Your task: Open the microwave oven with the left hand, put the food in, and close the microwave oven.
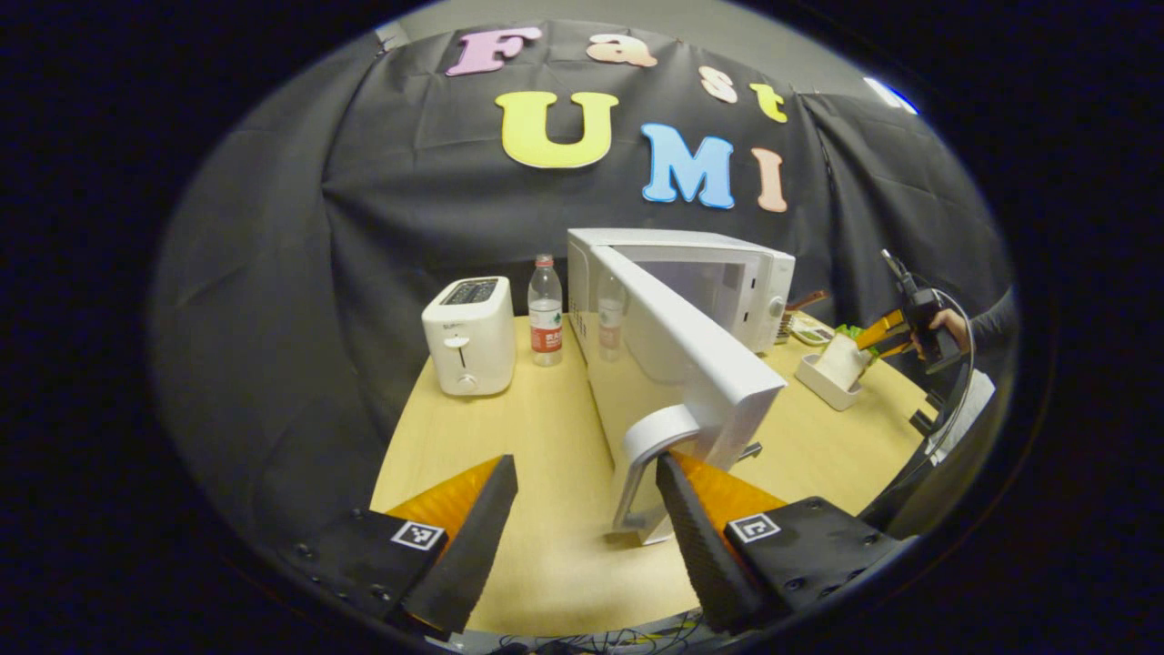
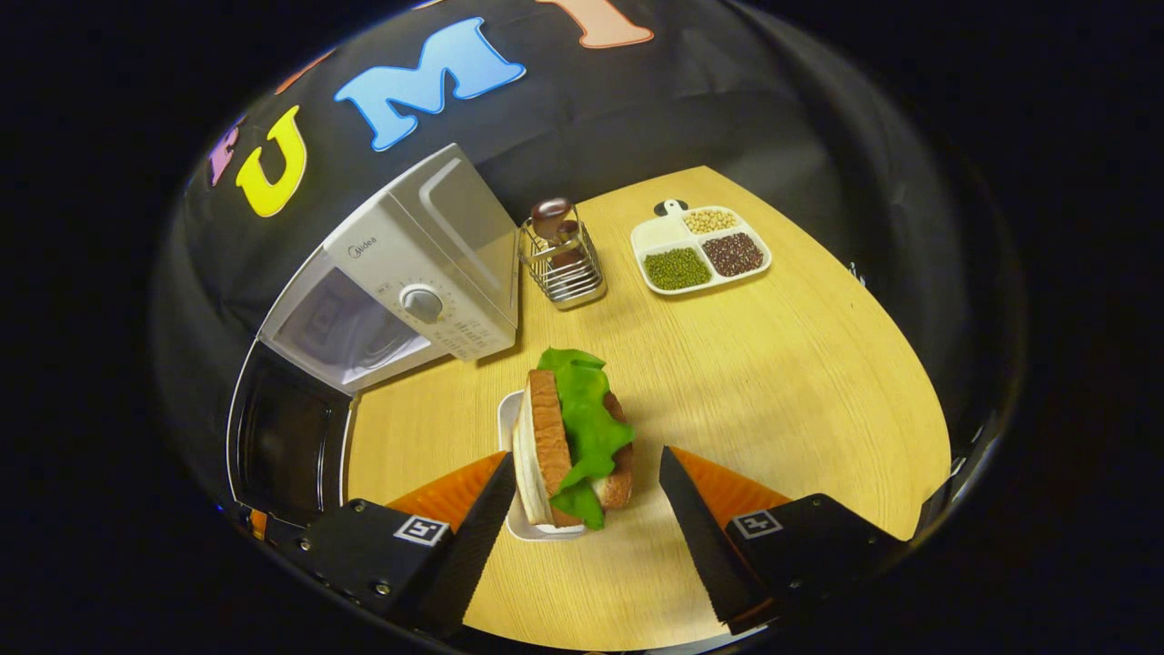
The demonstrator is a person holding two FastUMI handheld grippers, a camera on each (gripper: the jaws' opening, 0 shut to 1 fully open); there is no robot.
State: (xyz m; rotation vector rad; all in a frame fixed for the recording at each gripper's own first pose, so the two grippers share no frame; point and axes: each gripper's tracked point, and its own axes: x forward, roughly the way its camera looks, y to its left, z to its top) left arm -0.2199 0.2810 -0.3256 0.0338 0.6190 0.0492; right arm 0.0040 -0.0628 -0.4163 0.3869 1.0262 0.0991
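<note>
In the left gripper view the white microwave point(image 1: 727, 282) stands at the back of the table, and its door point(image 1: 691, 364) is swung out towards me. The door's handle point(image 1: 647, 455) lies just inside the right finger point(image 1: 691, 528) of my left gripper point(image 1: 587, 509), which is open. In the right gripper view the food, a sandwich with lettuce point(image 2: 573, 437) in a small white tray point(image 2: 509, 428), sits between the spread fingers of my open right gripper point(image 2: 582, 509). The microwave point(image 2: 427, 273) is to the left there, its door point(image 2: 291, 437) hanging open. Farther off, the right gripper point(image 1: 887, 332) reaches the sandwich tray point(image 1: 832, 373).
A white toaster point(image 1: 468, 335) and a water bottle point(image 1: 545, 309) stand left of the microwave. A wire basket with jars point(image 2: 559, 259) and a divided plate of beans point(image 2: 700, 250) sit behind the sandwich. A hand point(image 1: 950, 323) holds the far gripper. The wooden table point(image 2: 800, 364) is bare on the right.
</note>
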